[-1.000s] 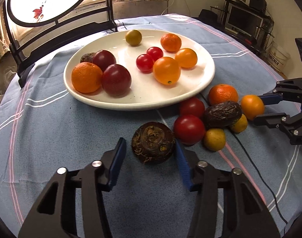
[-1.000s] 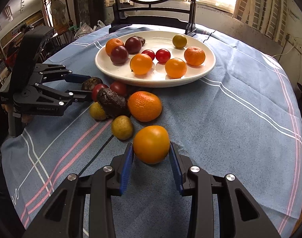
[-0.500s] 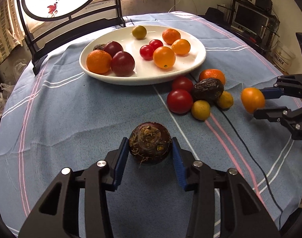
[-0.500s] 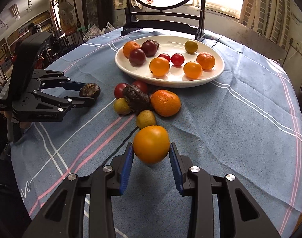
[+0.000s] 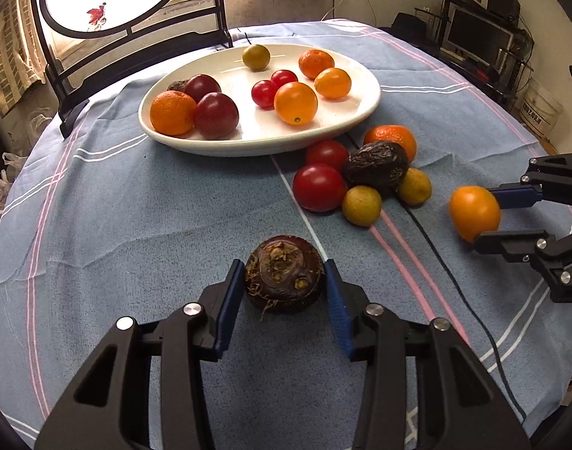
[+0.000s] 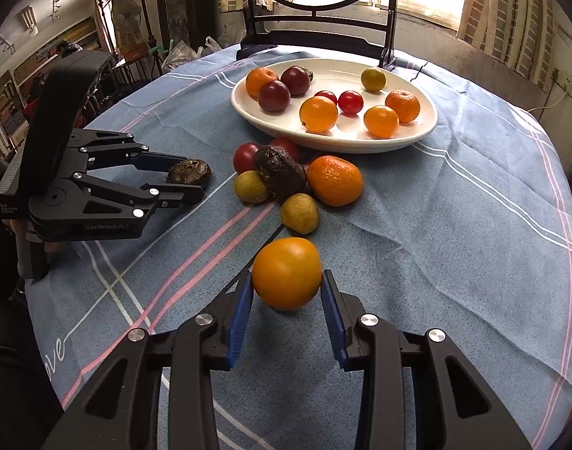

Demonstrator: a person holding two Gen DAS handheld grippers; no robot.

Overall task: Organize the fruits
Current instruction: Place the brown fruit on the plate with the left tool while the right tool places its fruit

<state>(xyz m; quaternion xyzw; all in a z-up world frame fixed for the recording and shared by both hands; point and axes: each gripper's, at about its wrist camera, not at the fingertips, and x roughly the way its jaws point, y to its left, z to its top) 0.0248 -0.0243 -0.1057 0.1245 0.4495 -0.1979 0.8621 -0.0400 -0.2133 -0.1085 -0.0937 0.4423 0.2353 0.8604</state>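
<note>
fruits: my left gripper (image 5: 286, 287) clamps the water chestnut (image 5: 284, 273), right gripper (image 6: 287, 294) the orange tomato (image 6: 287, 273); i should carry both gently to the plate (image 6: 417, 138) at 12 o'clock.

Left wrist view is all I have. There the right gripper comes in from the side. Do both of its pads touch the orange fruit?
Observer: Yes. In the right wrist view the right gripper has both blue pads pressed on the orange fruit, one on each side.
Operator: Does the fruit rest on the cloth?
Observer: It looks lifted: its shadow falls on the tablecloth just under it.
Operator: How does my own gripper look from outside?
Observer: The left gripper holds the dark bulb right at the tips of its fingers, not deep between them.
</note>
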